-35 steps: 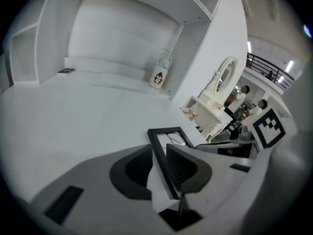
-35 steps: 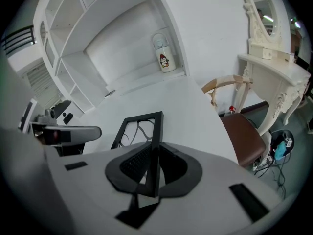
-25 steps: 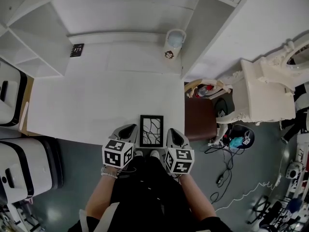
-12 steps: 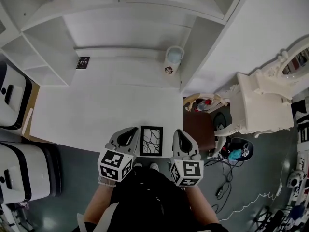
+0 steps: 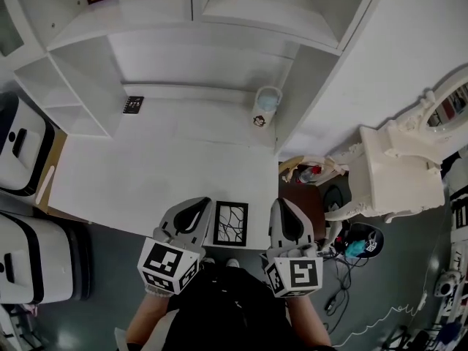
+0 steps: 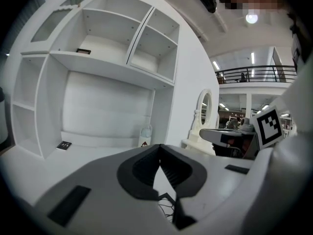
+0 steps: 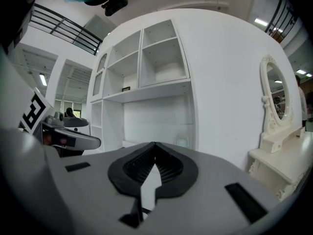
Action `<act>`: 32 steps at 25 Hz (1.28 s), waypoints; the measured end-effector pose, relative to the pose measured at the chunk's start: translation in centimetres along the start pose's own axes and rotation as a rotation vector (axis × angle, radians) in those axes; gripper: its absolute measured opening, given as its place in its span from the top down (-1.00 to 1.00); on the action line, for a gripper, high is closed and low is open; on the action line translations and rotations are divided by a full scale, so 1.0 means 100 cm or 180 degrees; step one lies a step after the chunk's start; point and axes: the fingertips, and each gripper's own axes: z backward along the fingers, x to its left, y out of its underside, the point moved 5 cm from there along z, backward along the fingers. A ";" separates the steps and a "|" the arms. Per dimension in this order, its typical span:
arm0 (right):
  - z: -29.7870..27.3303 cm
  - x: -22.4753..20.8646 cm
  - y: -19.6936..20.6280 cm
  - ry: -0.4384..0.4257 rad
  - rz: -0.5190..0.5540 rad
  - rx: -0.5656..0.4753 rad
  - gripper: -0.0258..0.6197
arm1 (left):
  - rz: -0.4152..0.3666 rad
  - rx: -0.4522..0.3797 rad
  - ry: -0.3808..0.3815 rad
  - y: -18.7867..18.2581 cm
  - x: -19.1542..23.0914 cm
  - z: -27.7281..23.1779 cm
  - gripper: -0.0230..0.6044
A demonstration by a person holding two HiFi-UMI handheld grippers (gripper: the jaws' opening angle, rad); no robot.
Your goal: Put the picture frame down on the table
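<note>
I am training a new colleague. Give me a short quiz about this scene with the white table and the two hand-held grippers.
1. True or false: the black rectangular picture frame lies flat at the near edge of the white table, between the left gripper and the right gripper.
2. Where does the white bottle stand? A) at the back right of the table; B) on the upper shelf; C) on the floor.
3. How do the jaws of both grippers stand?

Key: 1 true. 2 A. 3 Shut, with nothing held between them.

Grey left claw point(image 5: 197, 205) and right claw point(image 5: 282, 205) carry black-and-white marker cubes point(image 5: 167, 265); black clothing point(image 5: 227, 302)
</note>
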 end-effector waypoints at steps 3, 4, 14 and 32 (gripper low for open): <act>0.003 0.003 -0.016 -0.0046 0.0038 -0.0103 0.92 | -0.0039 -0.0087 -0.0011 -0.013 -0.002 0.004 0.92; 0.003 0.004 -0.020 -0.0061 0.0045 -0.0132 0.92 | -0.0050 -0.0106 -0.0016 -0.017 -0.002 0.005 0.92; 0.007 0.014 -0.036 -0.0180 -0.0005 -0.0230 0.92 | -0.0102 -0.0222 -0.0057 -0.032 -0.001 0.019 0.92; 0.007 0.021 -0.039 -0.0260 0.0002 -0.0205 0.92 | -0.0101 -0.0279 0.0085 -0.042 -0.012 0.020 0.92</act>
